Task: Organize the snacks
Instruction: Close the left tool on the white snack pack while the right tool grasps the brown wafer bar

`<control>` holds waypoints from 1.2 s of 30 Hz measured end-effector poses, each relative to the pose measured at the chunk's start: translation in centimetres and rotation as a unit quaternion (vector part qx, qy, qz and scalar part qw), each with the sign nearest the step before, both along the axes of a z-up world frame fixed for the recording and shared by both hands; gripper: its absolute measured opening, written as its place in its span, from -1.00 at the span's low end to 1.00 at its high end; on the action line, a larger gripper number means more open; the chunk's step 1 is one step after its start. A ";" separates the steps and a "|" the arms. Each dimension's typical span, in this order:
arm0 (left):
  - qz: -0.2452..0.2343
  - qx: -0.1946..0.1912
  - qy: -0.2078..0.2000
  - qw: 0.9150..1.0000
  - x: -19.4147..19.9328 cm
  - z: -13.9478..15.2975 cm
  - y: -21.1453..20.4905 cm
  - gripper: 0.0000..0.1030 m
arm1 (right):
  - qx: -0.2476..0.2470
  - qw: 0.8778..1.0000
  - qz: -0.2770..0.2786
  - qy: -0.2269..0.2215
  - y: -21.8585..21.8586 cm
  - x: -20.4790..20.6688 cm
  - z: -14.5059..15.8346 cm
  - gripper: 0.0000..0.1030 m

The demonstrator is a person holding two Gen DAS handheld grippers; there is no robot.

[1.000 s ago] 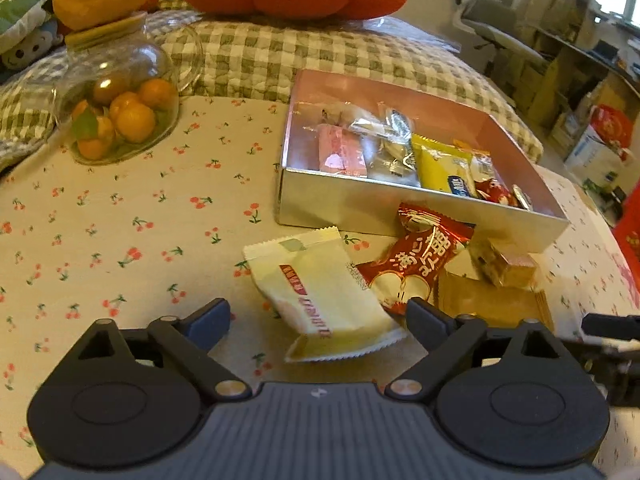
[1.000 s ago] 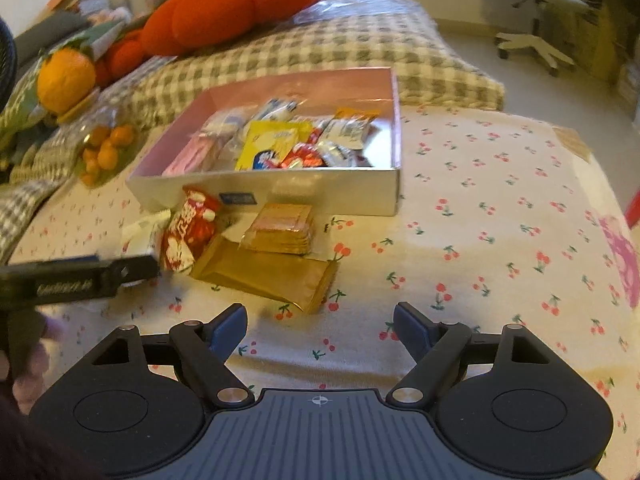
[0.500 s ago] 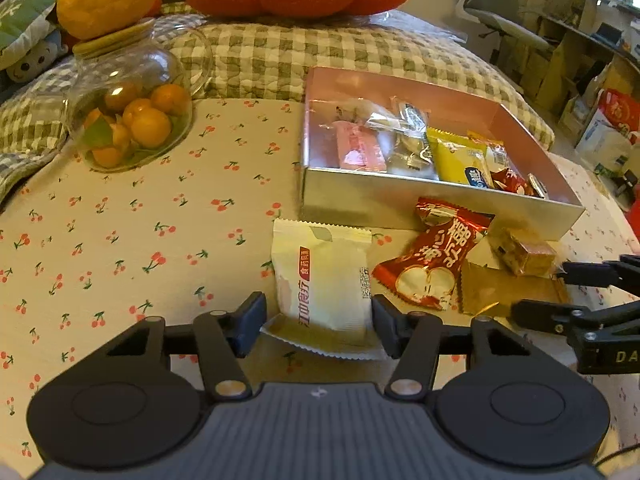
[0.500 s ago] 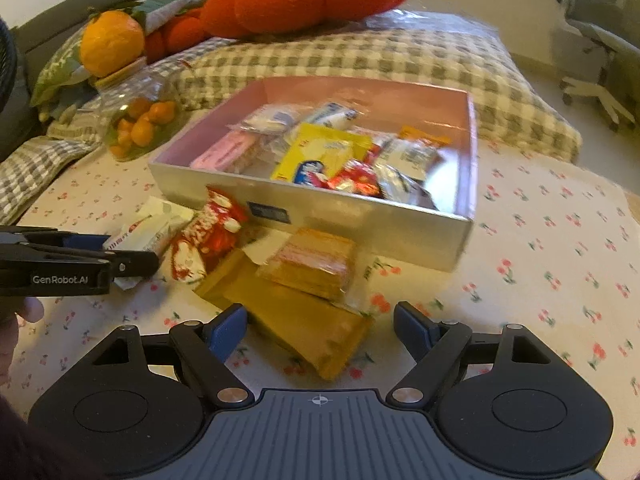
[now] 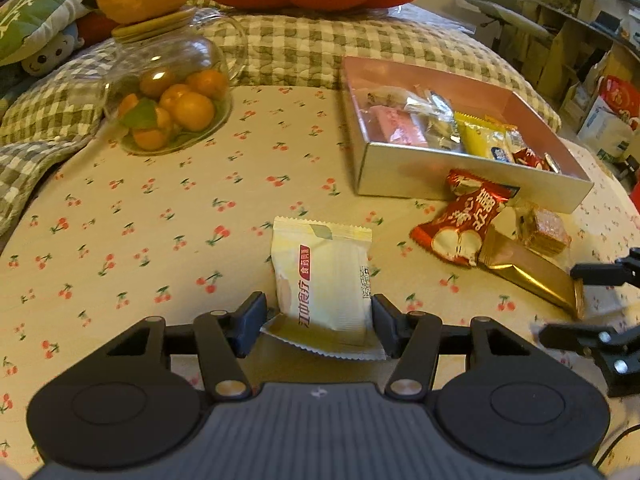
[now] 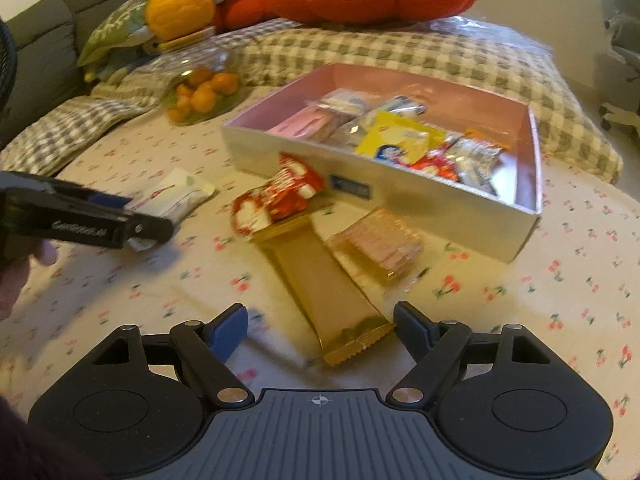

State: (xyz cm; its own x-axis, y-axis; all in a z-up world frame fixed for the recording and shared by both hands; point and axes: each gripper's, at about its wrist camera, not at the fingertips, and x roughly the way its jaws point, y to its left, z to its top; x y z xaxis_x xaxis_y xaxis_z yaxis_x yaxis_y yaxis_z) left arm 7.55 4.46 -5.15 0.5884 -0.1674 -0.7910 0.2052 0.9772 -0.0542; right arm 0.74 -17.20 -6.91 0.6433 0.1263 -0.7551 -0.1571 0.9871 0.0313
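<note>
Currently: left tongs (image 5: 318,322) clamped on pale yellow sealed snack packet (image 5: 322,280), lying on cherry-print cloth surface (image 5: 132,236). Right tongs (image 6: 320,328) released, straddling near end of gold foil bar wrapper (image 6: 324,280), pads clear. Silver rectangular cardboard box (image 6: 400,196) beyond, holding assorted wrapped snacks.

My left tool (image 5: 318,324) now clamps the pale yellow packet (image 5: 324,280); my right tool (image 6: 320,324) swings over the gold bar (image 6: 324,280).
</note>
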 end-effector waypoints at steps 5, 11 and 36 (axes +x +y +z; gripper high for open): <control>-0.001 -0.001 0.008 1.000 -0.4 0.2 1.1 0.05 | 0.020 0.999 0.043 0.018 2.0 -1.2 0.3 0.55; -0.010 -0.006 0.007 1.000 -0.6 0.1 1.4 0.23 | -0.004 1.000 0.000 0.010 2.7 -0.3 0.2 0.50; -0.007 0.009 -0.014 1.000 0.4 -0.2 0.9 -0.06 | -0.058 0.996 -0.068 -0.020 4.9 2.2 -0.2 -0.43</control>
State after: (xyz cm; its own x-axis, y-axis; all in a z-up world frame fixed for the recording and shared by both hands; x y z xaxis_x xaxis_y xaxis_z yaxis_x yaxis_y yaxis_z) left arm 7.95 5.33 -5.39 0.6076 -0.1614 -0.7777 0.2195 0.9751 -0.0309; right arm 2.94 -12.35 -7.10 0.6790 -0.0511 -0.7323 -0.0205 0.9959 -0.0885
